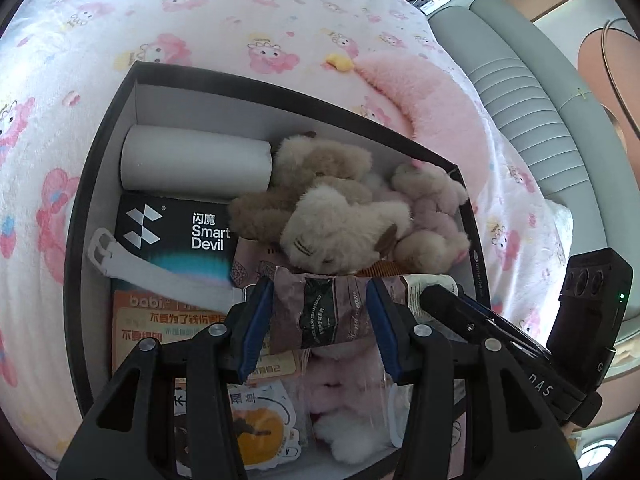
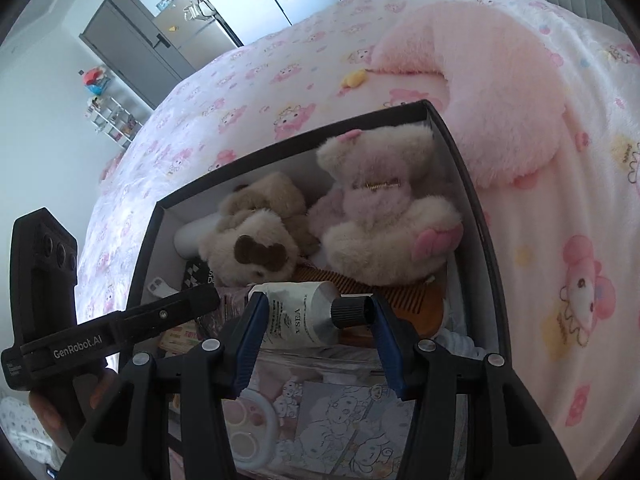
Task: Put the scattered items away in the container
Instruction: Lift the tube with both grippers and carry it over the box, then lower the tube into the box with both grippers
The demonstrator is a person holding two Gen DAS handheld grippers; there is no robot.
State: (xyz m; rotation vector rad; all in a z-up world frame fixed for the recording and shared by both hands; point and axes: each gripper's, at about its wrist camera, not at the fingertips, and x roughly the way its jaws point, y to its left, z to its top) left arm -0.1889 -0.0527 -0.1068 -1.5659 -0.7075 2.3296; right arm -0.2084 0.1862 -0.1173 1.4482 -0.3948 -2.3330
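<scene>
A black box with a white inside [image 1: 132,92] [image 2: 476,184] lies on the bed and holds plush toys, a white roll [image 1: 196,158], a black Smart Devil box [image 1: 176,228], a comb and packets. My left gripper [image 1: 320,312] is over the box, its jaws around a pink hand cream packet [image 1: 320,312]; the pads touch its edges. My right gripper [image 2: 316,320] is over the box too, its jaws around a white tube with a black cap [image 2: 308,316]. The right gripper also shows in the left wrist view [image 1: 500,328].
The bed has a pink cartoon blanket [image 1: 240,20] [image 2: 560,280]. A pink curved plush pillow [image 1: 436,104] [image 2: 492,92] and a small yellow item [image 1: 340,62] [image 2: 354,78] lie beyond the box. A grey padded headboard [image 1: 532,92] is at right. A grey door [image 2: 132,44] stands behind.
</scene>
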